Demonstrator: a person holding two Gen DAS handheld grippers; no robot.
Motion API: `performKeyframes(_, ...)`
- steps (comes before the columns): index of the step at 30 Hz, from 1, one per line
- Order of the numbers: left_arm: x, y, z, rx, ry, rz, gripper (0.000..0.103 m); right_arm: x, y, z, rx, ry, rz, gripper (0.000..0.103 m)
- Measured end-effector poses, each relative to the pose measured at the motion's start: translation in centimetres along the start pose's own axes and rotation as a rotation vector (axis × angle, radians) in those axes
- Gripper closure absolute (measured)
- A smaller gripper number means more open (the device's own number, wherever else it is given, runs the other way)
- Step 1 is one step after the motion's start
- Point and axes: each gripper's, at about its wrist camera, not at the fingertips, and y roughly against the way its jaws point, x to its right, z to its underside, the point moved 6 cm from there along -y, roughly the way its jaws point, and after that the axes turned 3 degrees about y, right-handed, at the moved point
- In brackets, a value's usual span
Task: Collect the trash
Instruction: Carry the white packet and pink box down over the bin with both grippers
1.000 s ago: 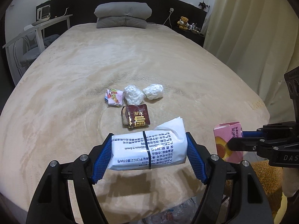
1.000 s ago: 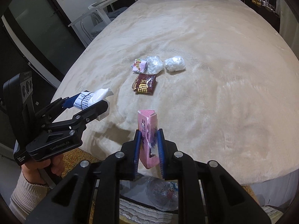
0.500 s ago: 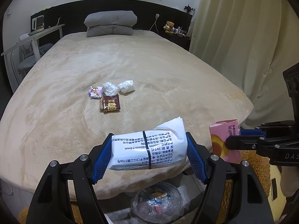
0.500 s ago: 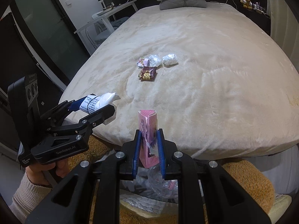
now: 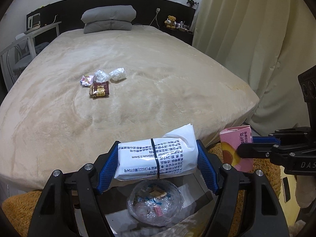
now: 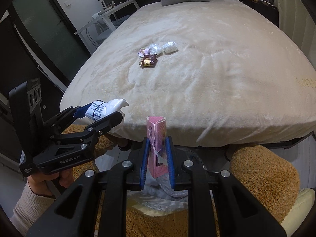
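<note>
My left gripper (image 5: 157, 163) is shut on a white tissue pack (image 5: 156, 159) with black print, held past the foot of the bed above a clear-lined trash bin (image 5: 155, 205). My right gripper (image 6: 157, 158) is shut on a pink carton (image 6: 157, 148), upright, also over the bin (image 6: 173, 189). The carton shows in the left wrist view (image 5: 236, 148), the pack in the right wrist view (image 6: 104, 108). On the bed lie a brown wrapper (image 5: 99, 89), a pink wrapper (image 5: 86, 80) and two crumpled white wads (image 5: 118, 74).
The beige bed (image 5: 138, 59) has grey pillows (image 5: 109, 18) at the headboard. A white desk and chair (image 5: 23, 45) stand left, a curtain (image 5: 256, 49) right. A brown fuzzy rug (image 6: 262, 167) lies around the bin.
Both grippers have drawn back from the bed with their loads and now hang past its foot, over the bin. The trash on the bed looks farther away.
</note>
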Motion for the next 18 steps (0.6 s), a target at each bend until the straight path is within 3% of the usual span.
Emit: performKeyframes(18, -0.8, -8.1, 6.5, -0.228, 0.064, 0.050, 0.031, 3.5, -7.3, 2.7, -0.188, -0.062, 0.002, 0.084)
